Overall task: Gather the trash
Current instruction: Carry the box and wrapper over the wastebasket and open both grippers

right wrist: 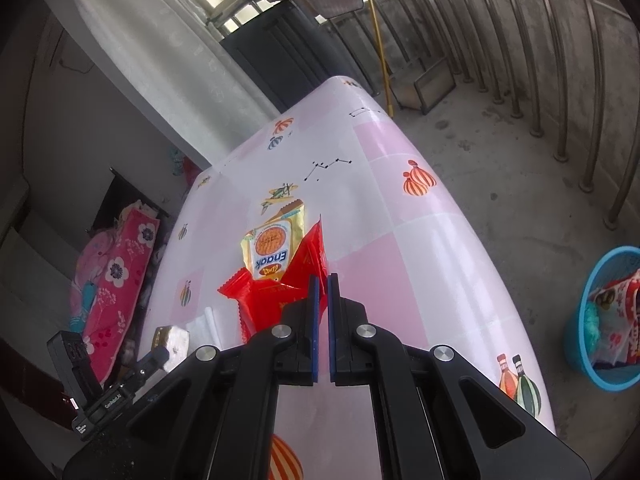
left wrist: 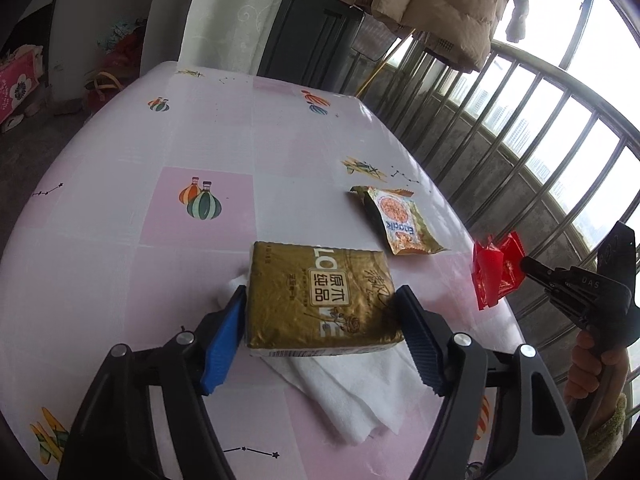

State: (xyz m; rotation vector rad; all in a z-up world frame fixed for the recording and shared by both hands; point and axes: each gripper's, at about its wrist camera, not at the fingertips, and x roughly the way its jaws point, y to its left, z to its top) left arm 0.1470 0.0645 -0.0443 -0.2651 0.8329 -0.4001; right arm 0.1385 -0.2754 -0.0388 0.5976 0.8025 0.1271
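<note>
Glossy gold tissue pack, crinkly foil.

Home balcony: railing, hung jacket, clothed table.

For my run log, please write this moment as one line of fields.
left gripper: around gold tissue pack | right gripper: shut on red wrapper | Enaak packet: on table | blue bin: on floor

Balcony setting: metal railing before bright daylit windows, bare concrete floor, white curtain, puffy beige coat hanging, table in pink-checked cloth.
</note>
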